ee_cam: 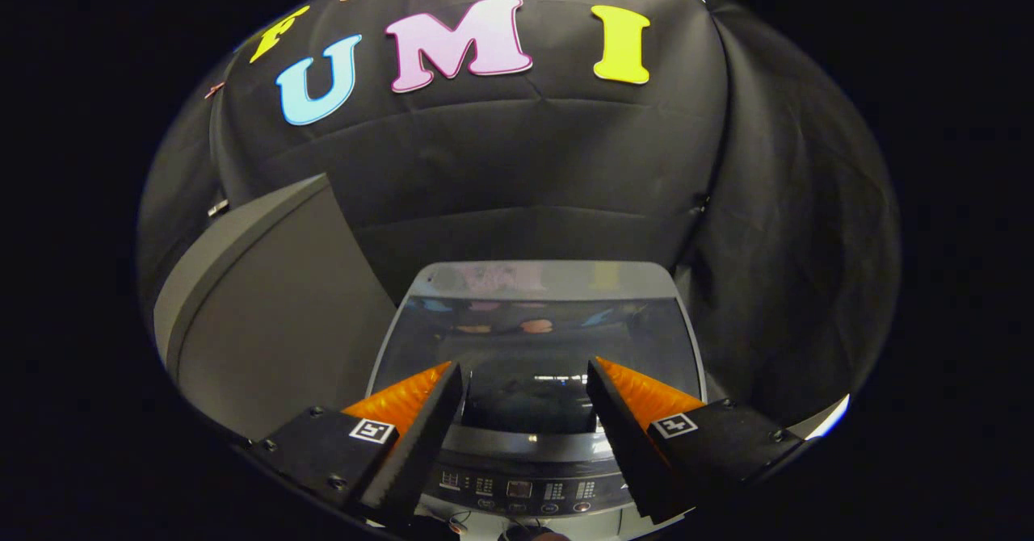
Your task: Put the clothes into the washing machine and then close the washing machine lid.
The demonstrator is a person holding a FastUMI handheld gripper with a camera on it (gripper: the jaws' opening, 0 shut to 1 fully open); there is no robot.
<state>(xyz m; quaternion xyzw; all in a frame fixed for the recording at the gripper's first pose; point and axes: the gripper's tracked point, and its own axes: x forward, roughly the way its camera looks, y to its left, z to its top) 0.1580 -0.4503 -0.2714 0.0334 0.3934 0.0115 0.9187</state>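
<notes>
The top-loading washing machine (537, 276) stands just ahead of and below my fingers. Its dark glass lid (533, 335) lies flat over the tub and mirrors the wall behind. The control panel (517, 488), with its row of buttons, sits between the bases of my fingers. My gripper (525, 366) hovers open above the front part of the lid. Nothing is between the fingers (420, 436), and whether they touch the lid I cannot tell.
A tall grey box-like unit (275, 315) stands close beside the machine on the left. Black cloth wall (525, 178) hangs behind the machine and wraps round its right side (792, 266).
</notes>
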